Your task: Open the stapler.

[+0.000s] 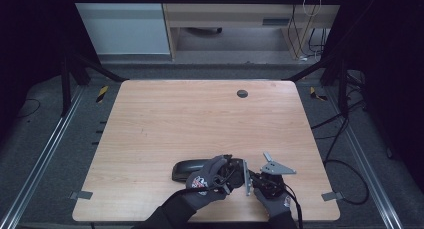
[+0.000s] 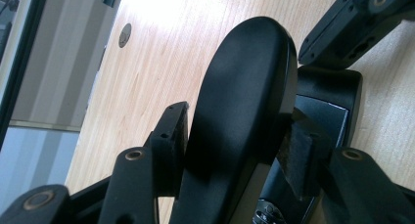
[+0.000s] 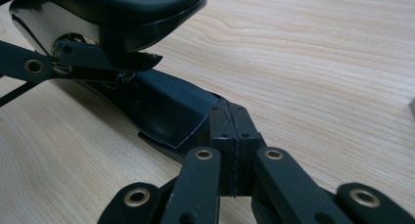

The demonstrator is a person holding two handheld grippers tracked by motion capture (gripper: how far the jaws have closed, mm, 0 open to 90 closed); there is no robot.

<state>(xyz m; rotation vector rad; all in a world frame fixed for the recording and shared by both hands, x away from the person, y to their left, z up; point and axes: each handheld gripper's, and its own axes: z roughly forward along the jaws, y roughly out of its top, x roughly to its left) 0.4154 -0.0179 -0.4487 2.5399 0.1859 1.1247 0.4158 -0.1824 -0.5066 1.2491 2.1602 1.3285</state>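
Left gripper (image 2: pixel 230 150) fingers clamped astride stapler's top arm (image 2: pixel 244 87); right gripper (image 3: pixel 234 136) clenched against base (image 3: pixel 171 111); best squeezed squarely, steadied on bench (image 1: pixel 200 114)

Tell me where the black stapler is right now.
In the high view the black stapler lies near the table's front edge, left of centre, its right end between the left gripper's jaws, just left of the right gripper.

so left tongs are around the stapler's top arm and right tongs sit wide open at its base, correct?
Not quite. The right tongs are shut, their jaws pressed flat together with no gap, as the right gripper view shows. The rest stands: they sit at the base of the stapler, and the left tongs are around its top arm.
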